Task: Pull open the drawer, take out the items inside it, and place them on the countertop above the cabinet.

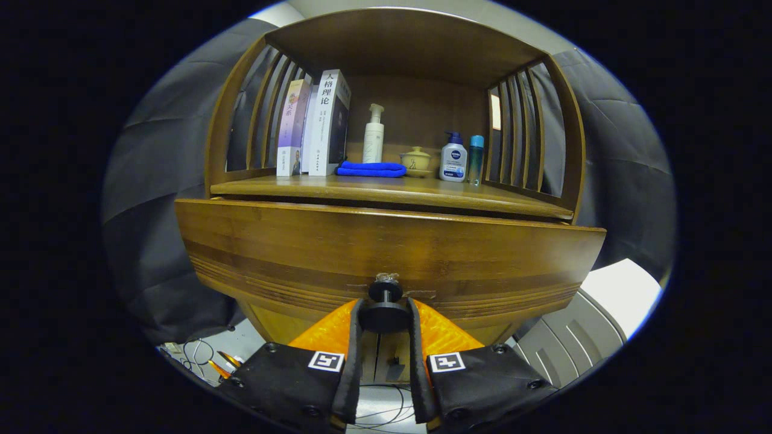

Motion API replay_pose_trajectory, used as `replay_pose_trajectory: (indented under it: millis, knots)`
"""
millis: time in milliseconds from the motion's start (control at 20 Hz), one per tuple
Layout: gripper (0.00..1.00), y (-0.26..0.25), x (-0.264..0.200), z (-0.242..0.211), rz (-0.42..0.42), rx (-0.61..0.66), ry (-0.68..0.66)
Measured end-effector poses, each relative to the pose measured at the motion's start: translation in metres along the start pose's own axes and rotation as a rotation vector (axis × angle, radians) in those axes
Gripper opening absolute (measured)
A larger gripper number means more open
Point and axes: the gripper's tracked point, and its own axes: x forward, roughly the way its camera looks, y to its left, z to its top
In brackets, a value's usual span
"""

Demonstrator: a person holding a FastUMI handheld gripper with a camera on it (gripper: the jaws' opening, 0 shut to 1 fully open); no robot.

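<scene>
The gripper (385, 313) is seen clenched on the dark round knob (385, 314) of the wooden drawer (386, 247), both fingers pressed against the knob's sides. The drawer front is held just ahead of the fingers, at 12 o'clock from them, and stands out from the cabinet under the countertop (392, 191). The drawer's inside is hidden, so its contents cannot be told. On the countertop, beyond the drawer, upright books (313, 123) are noted at 11 o'clock, a folded blue cloth (371, 169) and a white pump bottle (374, 134) at 12 o'clock, a small lidded pot (417, 160), a white and blue bottle (453, 158) and a slim teal bottle (476, 158) at 1 o'clock
</scene>
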Motion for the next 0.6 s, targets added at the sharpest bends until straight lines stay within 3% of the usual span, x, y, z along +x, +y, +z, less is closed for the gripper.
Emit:
replay_pose_trajectory:
  millis: [600]
  knots:
    - [0.38,0.003,-0.041,-0.017,0.019,0.015,-0.005]
